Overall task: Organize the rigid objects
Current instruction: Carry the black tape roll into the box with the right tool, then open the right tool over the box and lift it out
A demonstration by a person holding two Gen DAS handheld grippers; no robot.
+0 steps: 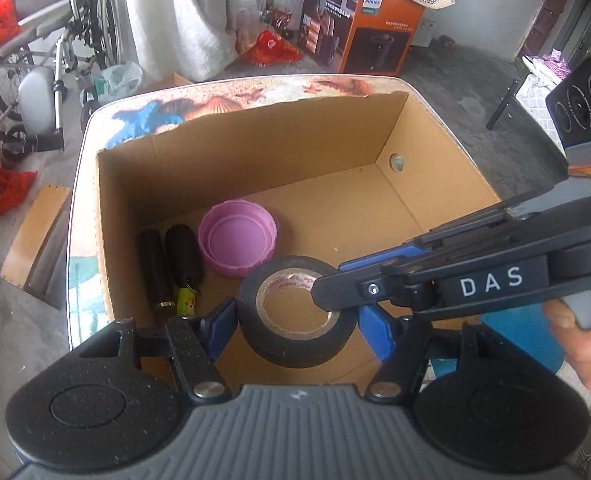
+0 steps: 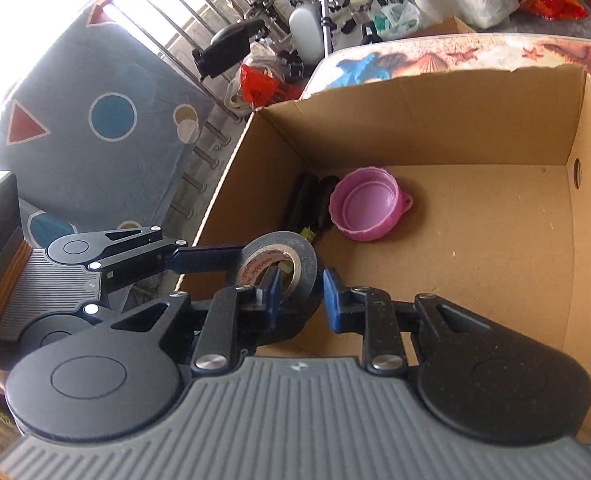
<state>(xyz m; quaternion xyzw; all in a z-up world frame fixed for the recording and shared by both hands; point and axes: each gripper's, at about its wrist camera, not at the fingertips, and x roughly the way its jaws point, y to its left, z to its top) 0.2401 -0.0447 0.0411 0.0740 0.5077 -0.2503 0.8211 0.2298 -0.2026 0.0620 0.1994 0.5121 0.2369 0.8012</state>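
Carrying the tape roll (image 1: 297, 316) over the cardboard box (image 1: 255, 152), I clamp its sides with my left tongs (image 1: 295, 326) while my right tongs (image 2: 300, 292) pinch its wall, steadying it for the drop.

A roll of black electrical tape (image 1: 295, 316) with a pale cardboard core printed in red letters is held above the near left part of an open brown cardboard box (image 1: 255, 148), tilted so its hole faces up and toward the near side; one blue pad sits on each outer side of the roll, and a third finger presses inside the core. On the box floor near the left wall lies a round pink plastic lid (image 1: 237, 242), hollow side up, with a small tab on its right rim. Just left of it, touching or nearly so, two black cylindrical tubes (image 1: 171, 268) lie side by side along the left wall, a small yellow-green tag at their near ends.
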